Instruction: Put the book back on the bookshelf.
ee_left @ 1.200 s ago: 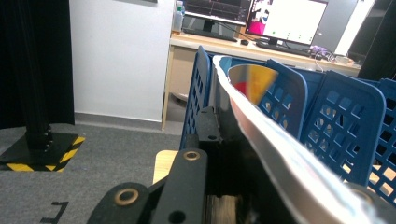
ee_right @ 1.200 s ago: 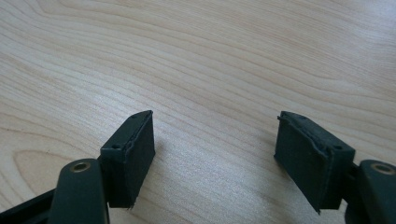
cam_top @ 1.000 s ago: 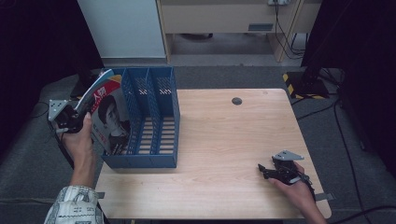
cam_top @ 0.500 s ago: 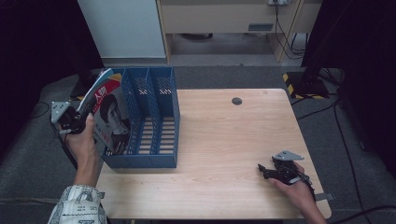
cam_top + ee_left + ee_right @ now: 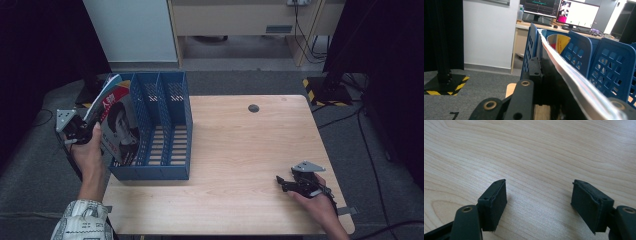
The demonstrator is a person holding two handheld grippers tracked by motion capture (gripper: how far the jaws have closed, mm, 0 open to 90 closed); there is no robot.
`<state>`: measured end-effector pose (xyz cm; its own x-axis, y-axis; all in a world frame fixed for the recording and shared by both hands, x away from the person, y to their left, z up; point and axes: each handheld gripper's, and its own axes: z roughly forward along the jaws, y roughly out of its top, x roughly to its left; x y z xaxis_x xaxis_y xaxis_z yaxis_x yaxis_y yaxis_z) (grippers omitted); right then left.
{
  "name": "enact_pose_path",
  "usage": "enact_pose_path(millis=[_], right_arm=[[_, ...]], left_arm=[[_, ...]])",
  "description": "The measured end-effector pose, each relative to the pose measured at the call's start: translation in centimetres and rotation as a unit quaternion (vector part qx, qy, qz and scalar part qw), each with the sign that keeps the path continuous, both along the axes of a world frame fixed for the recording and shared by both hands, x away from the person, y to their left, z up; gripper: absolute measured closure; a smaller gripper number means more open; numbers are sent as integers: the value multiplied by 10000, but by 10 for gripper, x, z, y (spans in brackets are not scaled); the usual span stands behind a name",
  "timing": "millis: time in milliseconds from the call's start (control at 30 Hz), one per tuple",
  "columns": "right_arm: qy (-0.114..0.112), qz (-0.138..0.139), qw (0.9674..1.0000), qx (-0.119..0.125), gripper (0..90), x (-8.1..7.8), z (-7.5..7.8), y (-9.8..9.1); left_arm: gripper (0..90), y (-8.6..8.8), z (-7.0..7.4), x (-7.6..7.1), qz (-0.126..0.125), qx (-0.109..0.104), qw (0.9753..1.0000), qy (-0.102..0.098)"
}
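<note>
While the magazine (image 5: 116, 125) leans tilted over the leftmost slot of the blue rack (image 5: 170, 165), its long axis runs from about five o'clock at the lower corner, down inside the slot, up to eleven o'clock, where the top edge curls outward past the rack's left wall. The lower part sits between the wall and the first divider; whether it has reached the slot's floor I cannot tell. The left gripper (image 5: 80, 131) stands just beside it at nine o'clock, off the desk's (image 5: 240, 150) left edge, clenched on the magazine's outer edge; in the left gripper view the pages (image 5: 574, 82) run straight up between the black jaws toward the rack's dividers. So the thing lies at three o'clock from that gripper, and the coming move is, I judge, a push or drop in that direction, down into the slot. The right gripper (image 5: 286, 184) rests well apart at the desk's five o'clock corner, released, jaws spread over bare wood, far from the rack. The left hand is plainly the nearer one.
</note>
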<state>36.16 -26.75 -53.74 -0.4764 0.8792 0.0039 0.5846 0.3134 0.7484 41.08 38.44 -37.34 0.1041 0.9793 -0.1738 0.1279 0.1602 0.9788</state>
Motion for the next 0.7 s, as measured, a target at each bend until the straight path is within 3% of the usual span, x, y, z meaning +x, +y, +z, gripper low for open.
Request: enact_pose_path(millis=[133,167,267,533,700], right_arm=[[2,-2,10000,2,287,0,0,0],[1,-2,10000,1,286,0,0,0],[1,-1,10000,1,286,0,0,0],[3,2,10000,1,285,0,0,0],[4,4,10000,-1,283,0,0,0]], left_arm=[[779,0,2,0,-32,-88,9999,45],[719,0,2,0,-48,-60,10000,60],[685,0,4,-1,-64,21,10000,23],[442,1,17,-3,-225,192,9995,-131],[337,-3,31,-6,-463,699,9964,-131]])
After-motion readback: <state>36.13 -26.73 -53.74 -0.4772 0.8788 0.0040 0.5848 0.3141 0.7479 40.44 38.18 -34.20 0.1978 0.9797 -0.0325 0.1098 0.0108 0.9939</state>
